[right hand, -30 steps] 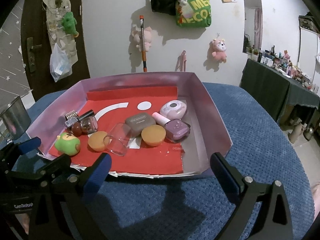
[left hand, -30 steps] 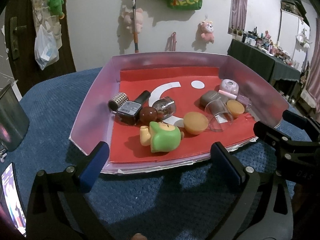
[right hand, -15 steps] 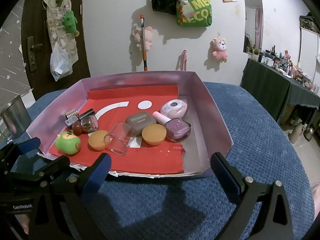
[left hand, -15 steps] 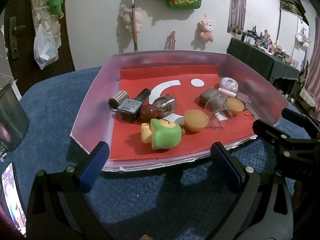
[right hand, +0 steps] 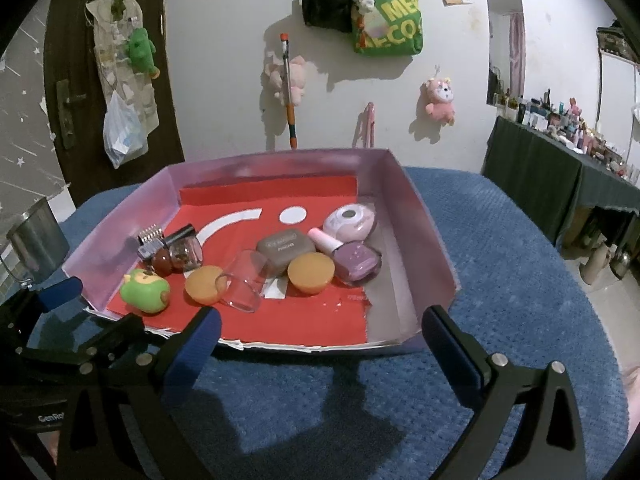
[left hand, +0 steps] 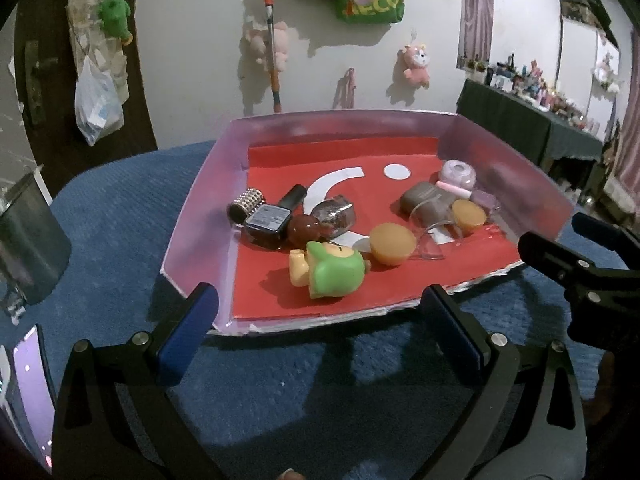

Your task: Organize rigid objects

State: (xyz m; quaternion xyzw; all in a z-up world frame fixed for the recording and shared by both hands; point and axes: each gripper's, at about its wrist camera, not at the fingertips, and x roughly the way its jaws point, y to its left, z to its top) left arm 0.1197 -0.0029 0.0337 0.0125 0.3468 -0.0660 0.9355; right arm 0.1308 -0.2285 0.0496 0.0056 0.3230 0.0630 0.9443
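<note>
A pink-walled tray (left hand: 208, 184) (right hand: 416, 216) with a red floor stands on the blue table. In it lie a green toy figure (left hand: 332, 270) (right hand: 145, 290), two orange caps (left hand: 392, 243) (right hand: 311, 272), a clear cup (left hand: 430, 236) (right hand: 242, 282), a grey case (right hand: 286, 246), a purple nail polish bottle (right hand: 356, 260), a pale round compact (right hand: 350, 220), a dark bottle (left hand: 272, 218) and a studded silver cap (left hand: 247, 204). My left gripper (left hand: 316, 328) is open and empty, just in front of the tray's near edge. My right gripper (right hand: 320, 338) is open and empty, at the tray's near right edge.
A metal cup (left hand: 28, 248) (right hand: 36, 240) stands left of the tray. A lit phone (left hand: 32, 384) lies at the near left. A dark-clothed side table (right hand: 560, 168) with small items stands at the right. Bags and plush toys hang on the wall (right hand: 224, 60).
Both grippers have drawn slightly closer to the tray and tilted a little. Nothing in the tray has moved.
</note>
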